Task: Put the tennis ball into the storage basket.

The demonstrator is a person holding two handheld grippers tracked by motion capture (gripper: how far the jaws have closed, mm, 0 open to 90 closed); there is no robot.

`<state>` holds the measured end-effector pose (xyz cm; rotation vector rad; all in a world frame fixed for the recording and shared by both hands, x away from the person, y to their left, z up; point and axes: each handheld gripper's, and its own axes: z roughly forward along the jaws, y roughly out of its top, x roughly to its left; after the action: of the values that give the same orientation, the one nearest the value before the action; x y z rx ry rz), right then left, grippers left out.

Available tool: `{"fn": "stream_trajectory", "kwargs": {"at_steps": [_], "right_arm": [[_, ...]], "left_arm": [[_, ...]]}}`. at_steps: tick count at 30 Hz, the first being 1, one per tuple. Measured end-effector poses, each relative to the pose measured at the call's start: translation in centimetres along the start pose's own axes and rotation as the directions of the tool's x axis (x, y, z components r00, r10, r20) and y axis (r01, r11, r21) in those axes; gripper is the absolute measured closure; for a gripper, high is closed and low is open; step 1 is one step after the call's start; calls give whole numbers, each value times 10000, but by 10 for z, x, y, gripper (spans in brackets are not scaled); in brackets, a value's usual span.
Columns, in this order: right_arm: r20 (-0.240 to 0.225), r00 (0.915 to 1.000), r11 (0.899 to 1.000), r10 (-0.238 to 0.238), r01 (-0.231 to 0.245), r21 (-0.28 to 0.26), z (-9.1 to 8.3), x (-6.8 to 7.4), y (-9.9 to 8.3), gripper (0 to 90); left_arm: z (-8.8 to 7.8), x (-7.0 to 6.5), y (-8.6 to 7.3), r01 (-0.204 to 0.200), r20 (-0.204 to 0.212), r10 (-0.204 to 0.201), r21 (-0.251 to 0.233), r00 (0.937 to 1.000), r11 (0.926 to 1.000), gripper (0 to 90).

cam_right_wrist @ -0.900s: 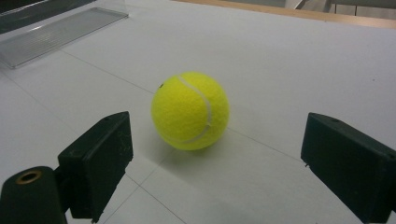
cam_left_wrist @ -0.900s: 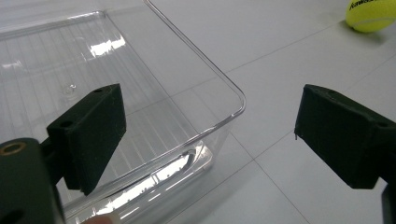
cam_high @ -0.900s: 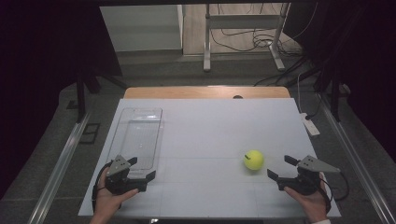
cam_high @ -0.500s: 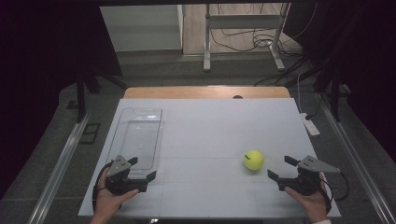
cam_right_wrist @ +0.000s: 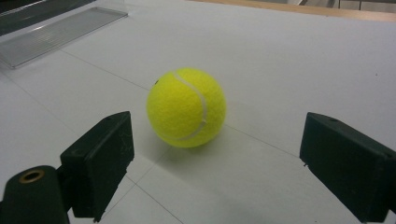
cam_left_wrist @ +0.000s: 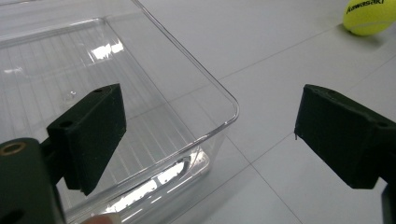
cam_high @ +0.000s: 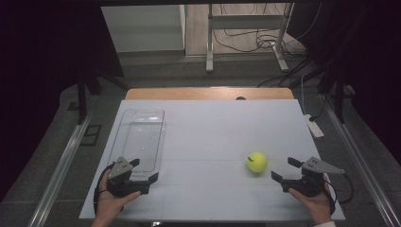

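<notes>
- The fuzzy yellow tennis ball (cam_high: 257, 161) rests on the white table (cam_high: 213, 132), just ahead of the right gripper (cam_high: 284, 169), jaws apart.
- The left gripper (cam_high: 144, 171), jaws apart and empty, straddles a corner of the clear plastic tray (cam_high: 142, 137).

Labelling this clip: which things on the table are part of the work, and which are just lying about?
In the work: tennis ball, clear tray, right gripper, left gripper, both open.
Lying about: white power strip, floor cables, metal stand.

Fuzzy felt ball (cam_right_wrist: 186, 107), glossy plastic tray (cam_left_wrist: 140, 60)
</notes>
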<state>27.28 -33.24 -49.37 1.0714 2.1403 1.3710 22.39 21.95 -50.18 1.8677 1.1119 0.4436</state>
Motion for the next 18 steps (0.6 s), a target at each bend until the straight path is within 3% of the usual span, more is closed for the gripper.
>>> {"fn": "stream_trajectory", "kwargs": {"at_steps": [18], "right_arm": [[46, 10000, 9999, -76, 76, 72, -4, 4, -2, 103]], "left_arm": [[4, -8, 6, -302, 140, 302, -16, 9994, 9995, 99]]}}
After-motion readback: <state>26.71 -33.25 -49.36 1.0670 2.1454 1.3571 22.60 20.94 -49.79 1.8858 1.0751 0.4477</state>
